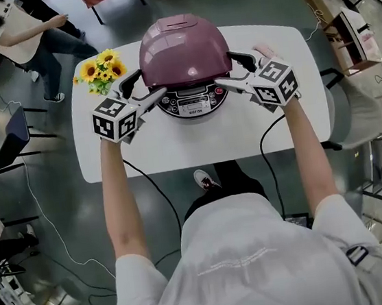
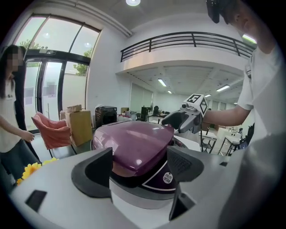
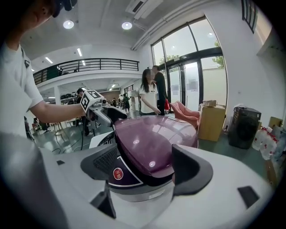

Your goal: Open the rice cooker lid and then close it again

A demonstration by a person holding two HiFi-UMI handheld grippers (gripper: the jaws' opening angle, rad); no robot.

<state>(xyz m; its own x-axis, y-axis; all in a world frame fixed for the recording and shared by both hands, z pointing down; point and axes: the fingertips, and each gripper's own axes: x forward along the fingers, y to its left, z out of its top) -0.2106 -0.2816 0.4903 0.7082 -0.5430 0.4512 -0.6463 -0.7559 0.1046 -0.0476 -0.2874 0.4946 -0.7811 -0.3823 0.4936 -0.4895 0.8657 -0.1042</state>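
Rice cooker [image 1: 183, 52] is set by the table's [image 1: 177, 150] far edge, flanked by left gripper [image 1: 143, 88] and right gripper [image 1: 234, 71]; jaws are spread wide, nothing gripped

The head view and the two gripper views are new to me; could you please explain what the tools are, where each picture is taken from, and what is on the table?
There is no robot here: a person holds a two-jaw tool in each hand. The head view comes from a camera on the person's head, looking down at a white table. On it stand a purple rice cooker, its lid down, and a bunch of sunflowers. The other two pictures come from cameras riding on the tools, each looking along its own jaws. The left gripper and the right gripper flank the cooker, so each view shows the other tool beyond it. The cubes with black-and-white squares are parts of the tools. Both pairs of jaws stand open with the cooker's front between them; nothing is held.
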